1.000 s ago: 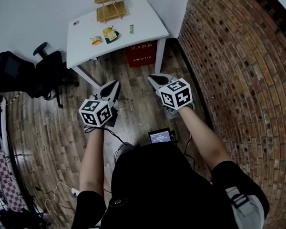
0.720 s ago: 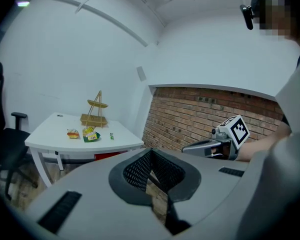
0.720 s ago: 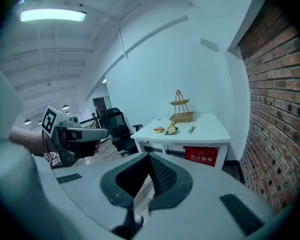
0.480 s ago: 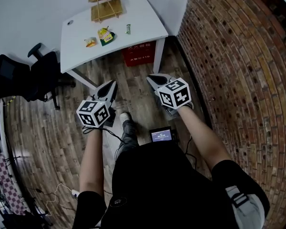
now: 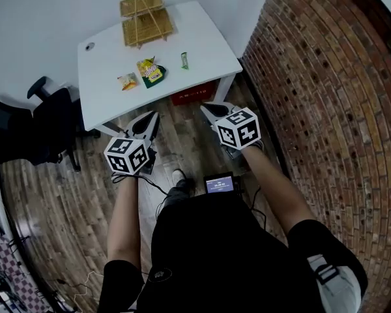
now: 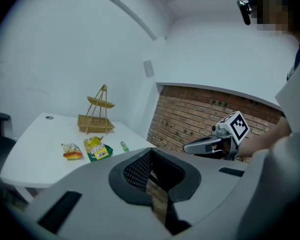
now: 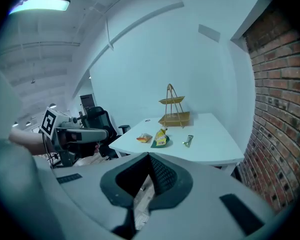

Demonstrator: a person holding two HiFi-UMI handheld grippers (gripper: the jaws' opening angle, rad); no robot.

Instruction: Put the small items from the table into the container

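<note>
A white table (image 5: 202,41) stands ahead of me, beyond both grippers. It carries a two-tier bamboo basket rack (image 5: 143,18) at its far edge. In front of the rack lie an orange-yellow snack packet (image 5: 126,81), a green-yellow packet (image 5: 150,71) and a small green sachet (image 5: 184,60). The same packets (image 6: 96,147) show in the left gripper view, and the rack (image 7: 174,109) shows in the right gripper view. My left gripper (image 5: 152,118) and right gripper (image 5: 208,108) are held side by side short of the table's near edge. Both are shut and hold nothing.
A black office chair (image 5: 32,119) stands left of the table. A red box (image 5: 194,96) sits under the table. A brick wall (image 5: 326,77) runs along the right. The floor (image 5: 65,194) is wooden. A small screen (image 5: 219,185) hangs at my waist.
The table has come closer and lower in the head view as I walked toward it. Both grippers stayed side by side and shut.
</note>
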